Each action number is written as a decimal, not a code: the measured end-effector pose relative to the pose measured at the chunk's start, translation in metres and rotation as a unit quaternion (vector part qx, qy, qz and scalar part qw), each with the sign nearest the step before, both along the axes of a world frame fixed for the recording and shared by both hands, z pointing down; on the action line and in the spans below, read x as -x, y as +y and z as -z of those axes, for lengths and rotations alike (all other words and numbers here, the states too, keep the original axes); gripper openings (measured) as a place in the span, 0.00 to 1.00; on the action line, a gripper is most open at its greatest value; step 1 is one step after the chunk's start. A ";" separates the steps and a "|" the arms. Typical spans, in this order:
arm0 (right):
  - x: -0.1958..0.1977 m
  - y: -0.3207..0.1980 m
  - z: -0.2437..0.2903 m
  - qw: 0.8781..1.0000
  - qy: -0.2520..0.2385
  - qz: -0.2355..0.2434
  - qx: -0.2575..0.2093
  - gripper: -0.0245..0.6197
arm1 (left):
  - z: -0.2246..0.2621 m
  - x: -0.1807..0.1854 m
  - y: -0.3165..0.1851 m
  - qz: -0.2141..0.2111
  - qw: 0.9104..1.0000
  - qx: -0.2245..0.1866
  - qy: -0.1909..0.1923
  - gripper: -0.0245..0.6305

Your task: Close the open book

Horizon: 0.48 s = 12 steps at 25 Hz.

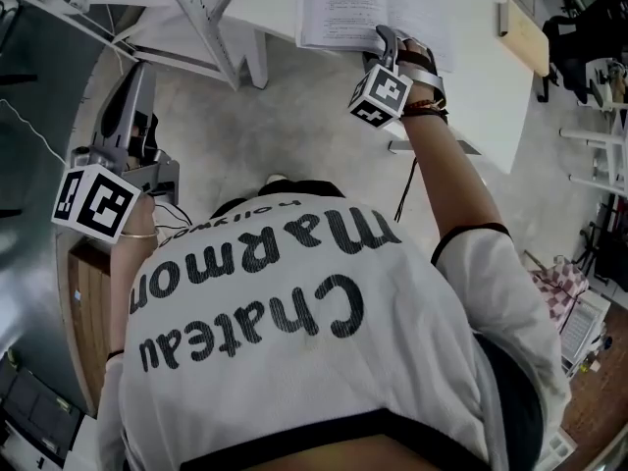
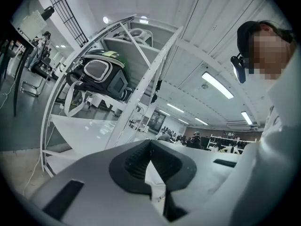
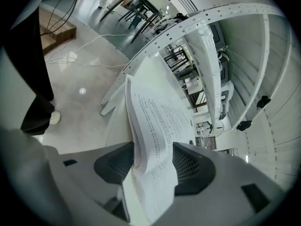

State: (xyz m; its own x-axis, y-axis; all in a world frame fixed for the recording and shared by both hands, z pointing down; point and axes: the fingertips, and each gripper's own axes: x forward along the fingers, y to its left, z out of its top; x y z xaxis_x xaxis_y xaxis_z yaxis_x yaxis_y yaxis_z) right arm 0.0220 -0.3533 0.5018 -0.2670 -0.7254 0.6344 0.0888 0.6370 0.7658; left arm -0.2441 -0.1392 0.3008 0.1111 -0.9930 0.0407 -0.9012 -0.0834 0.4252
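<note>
The open book [image 1: 343,8] lies on the white table [image 1: 481,77] at the top of the head view, its printed pages facing up. My right gripper [image 1: 385,35] reaches to the book's near edge. In the right gripper view a thick sheaf of the book's pages [image 3: 155,121] stands on edge between the jaws of the right gripper [image 3: 153,166]. The jaws stand wide and the pages lie loosely between the pads. My left gripper [image 1: 132,81] is held off to the left, away from the table. The left gripper [image 2: 150,142] points level into the room, its tips together on nothing.
A white metal rack [image 1: 206,18] stands left of the table, with a dark bag [image 2: 99,74] on its shelf. A wooden board [image 1: 88,302] lies at the lower left. Cables run over the pale floor [image 3: 80,65]. People sit at desks [image 2: 188,138] far back.
</note>
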 end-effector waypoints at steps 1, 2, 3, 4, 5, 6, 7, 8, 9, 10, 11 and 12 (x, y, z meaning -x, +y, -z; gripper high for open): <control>0.002 0.001 0.001 1.000 -0.002 0.003 -0.004 0.41 | 0.000 0.000 0.000 0.000 1.000 0.000 0.000 0.07; 0.004 0.001 0.003 1.000 -0.006 0.007 -0.007 0.41 | 0.000 0.000 0.000 0.000 1.000 -0.001 0.001 0.07; 0.007 0.002 0.005 1.000 -0.008 0.011 -0.011 0.41 | 0.001 0.000 0.000 0.001 1.000 -0.002 0.002 0.07; 0.009 0.003 0.007 1.000 -0.010 0.014 -0.014 0.41 | 0.001 0.000 0.000 0.002 1.000 -0.003 0.002 0.07; 0.011 0.004 0.007 1.000 -0.010 0.018 -0.016 0.41 | 0.002 0.001 0.000 0.002 1.000 -0.003 0.002 0.07; 0.014 0.005 0.008 1.000 -0.010 0.022 -0.017 0.41 | 0.002 0.001 0.000 0.002 1.000 -0.004 0.003 0.07; 0.017 0.007 0.008 0.999 -0.010 0.027 -0.017 0.41 | 0.003 0.002 0.001 0.002 1.000 -0.004 0.003 0.07; 0.021 0.009 0.008 0.999 -0.009 0.034 -0.017 0.41 | 0.003 0.003 0.001 0.003 1.000 -0.004 0.003 0.07; 0.025 0.011 0.007 0.999 -0.005 0.040 -0.017 0.41 | 0.003 0.004 0.001 0.003 1.000 -0.005 0.004 0.07; 0.028 0.012 0.006 0.999 -0.001 0.045 -0.017 0.41 | 0.002 0.005 0.001 0.004 1.000 -0.006 0.004 0.07; 0.031 0.012 0.004 0.999 0.003 0.048 -0.016 0.41 | 0.002 0.005 0.002 0.005 1.000 -0.006 0.005 0.07; 0.032 0.013 0.002 0.999 0.007 0.050 -0.015 0.41 | 0.002 0.006 0.003 0.006 1.000 -0.006 0.006 0.07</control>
